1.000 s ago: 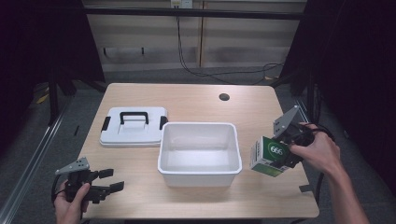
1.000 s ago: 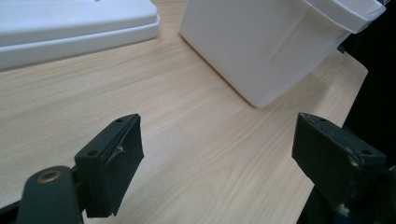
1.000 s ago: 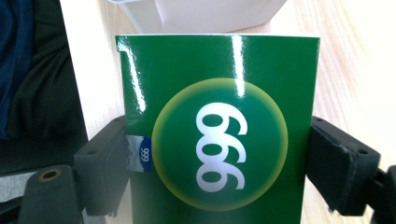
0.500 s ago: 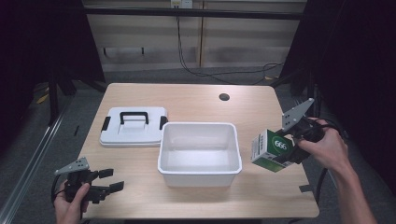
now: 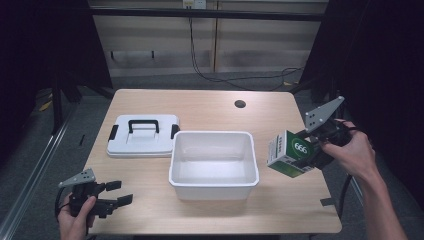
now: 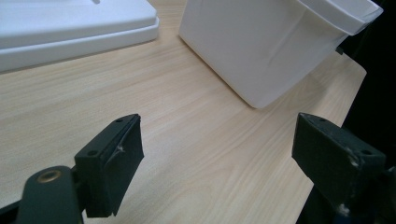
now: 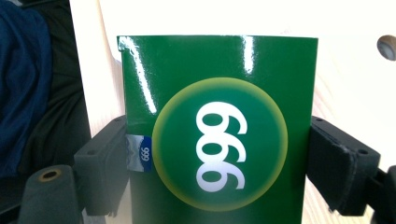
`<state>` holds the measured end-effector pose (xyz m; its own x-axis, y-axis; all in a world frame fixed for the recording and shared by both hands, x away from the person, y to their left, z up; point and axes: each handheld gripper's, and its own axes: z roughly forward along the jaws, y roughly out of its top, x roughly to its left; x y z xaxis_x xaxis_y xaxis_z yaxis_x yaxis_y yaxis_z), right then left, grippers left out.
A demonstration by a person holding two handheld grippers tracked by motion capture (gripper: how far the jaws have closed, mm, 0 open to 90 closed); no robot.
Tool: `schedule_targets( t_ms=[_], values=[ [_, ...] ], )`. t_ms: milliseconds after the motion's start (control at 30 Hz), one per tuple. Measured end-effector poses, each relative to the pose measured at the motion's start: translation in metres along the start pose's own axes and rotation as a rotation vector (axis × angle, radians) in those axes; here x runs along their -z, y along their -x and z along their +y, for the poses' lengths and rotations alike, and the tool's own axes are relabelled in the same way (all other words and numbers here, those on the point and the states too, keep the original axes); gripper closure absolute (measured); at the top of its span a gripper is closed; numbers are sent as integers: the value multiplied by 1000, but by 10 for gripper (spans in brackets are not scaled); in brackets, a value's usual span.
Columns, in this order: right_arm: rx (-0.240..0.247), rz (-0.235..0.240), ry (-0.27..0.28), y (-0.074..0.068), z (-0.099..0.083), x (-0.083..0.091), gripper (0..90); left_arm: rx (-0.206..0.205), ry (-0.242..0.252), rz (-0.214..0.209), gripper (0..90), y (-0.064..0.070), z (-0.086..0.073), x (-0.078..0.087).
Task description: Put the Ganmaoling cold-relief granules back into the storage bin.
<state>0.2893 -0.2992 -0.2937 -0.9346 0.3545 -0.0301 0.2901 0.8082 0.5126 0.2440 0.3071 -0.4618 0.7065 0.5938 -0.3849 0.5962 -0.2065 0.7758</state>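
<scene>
My right gripper point(image 5: 306, 156) is clamped on a green box point(image 5: 290, 154) marked 666, lifted off the desk point(image 5: 210, 107) at the right of the frame, just beside the right rim of the white tub point(image 5: 214, 172). In the right gripper view the box point(image 7: 218, 135) sits between both jaws. My left gripper point(image 5: 116, 192) rests low at the lower left, jaws spread wide with nothing between them. A white lid point(image 5: 142, 135) with a black handle lies left of the tub.

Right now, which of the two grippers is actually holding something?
The right gripper, at the table's right edge: its jaws clamp the sides of the green box. The left gripper is open with nothing between its jaws.
</scene>
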Motion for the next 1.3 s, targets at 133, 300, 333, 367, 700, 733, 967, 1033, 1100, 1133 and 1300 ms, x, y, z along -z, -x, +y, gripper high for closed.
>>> schedule_targets(
  t_ms=[133,300,333,367,700,733,967,1033,1100,1133,1300],
  values=[
    [-1,-7,4,2,6,-1,163,1,-2,0,165,0,0,0],
    [5,-17,12,3,11,1,163,2,-1,0,165,0,0,0],
    [6,-21,13,3,12,3,162,2,0,0,165,0,0,0],
    [7,-27,12,4,16,6,163,2,1,0,165,0,0,0],
    [52,-33,43,3,39,15,163,2,-1,0,165,0,0,0],
    [52,-33,43,3,39,15,163,2,-1,0,165,0,0,0],
    [94,-4,43,3,61,1,163,1,-1,-1,165,0,0,0],
    [101,-1,41,3,66,-2,163,3,-1,-2,165,0,0,0],
    [114,4,31,4,72,-5,162,1,-1,-1,165,0,0,0],
    [115,6,26,4,74,-7,162,-2,-1,-1,165,0,0,0],
    [129,18,28,5,84,-13,162,1,0,-3,165,0,0,0]
  ],
)
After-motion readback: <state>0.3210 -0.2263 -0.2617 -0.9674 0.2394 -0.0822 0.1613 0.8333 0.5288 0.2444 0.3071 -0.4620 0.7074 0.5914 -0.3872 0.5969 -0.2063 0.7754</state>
